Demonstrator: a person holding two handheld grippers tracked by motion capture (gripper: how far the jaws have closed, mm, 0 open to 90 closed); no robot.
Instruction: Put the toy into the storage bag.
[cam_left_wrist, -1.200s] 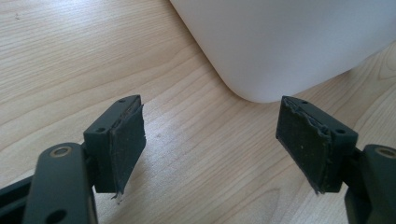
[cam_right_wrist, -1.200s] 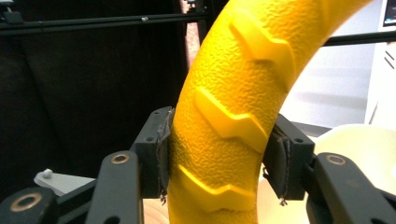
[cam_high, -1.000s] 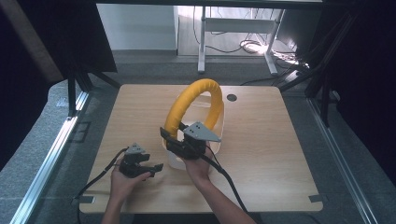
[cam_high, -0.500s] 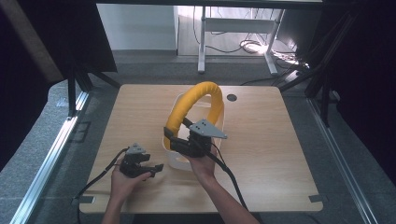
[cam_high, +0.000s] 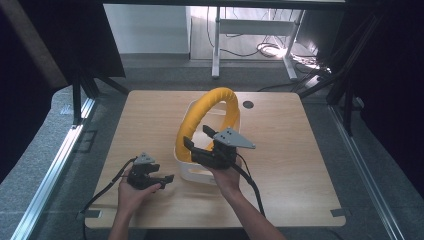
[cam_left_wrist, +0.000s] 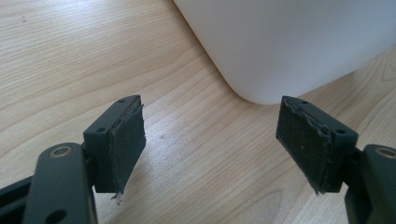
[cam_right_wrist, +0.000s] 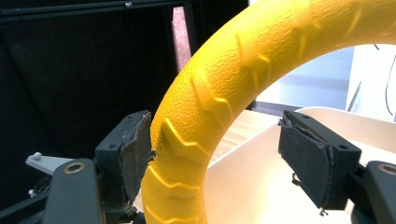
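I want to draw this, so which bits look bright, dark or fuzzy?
High view: glare from the bright floor at the back, black sides, and the table evenly lit. Left gripper view: the white tub glows soft and a bit fuzzy. Right gripper view: the yellow ring is sharp, with a dark background and a washed-out right side.

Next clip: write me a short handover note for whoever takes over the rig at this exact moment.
Right tool: jaws have just been opening; the yellow ring is between them, one pad beside it, the other clear. No grip.
Left tool: open, nothing between the jaws, low over the table near the white tub corner.
Ring stands on edge in the tub, apparently leaning on its rim.
Done: ring placed in tub and let go.
Left: draw the right tool clear without tipping the ring.
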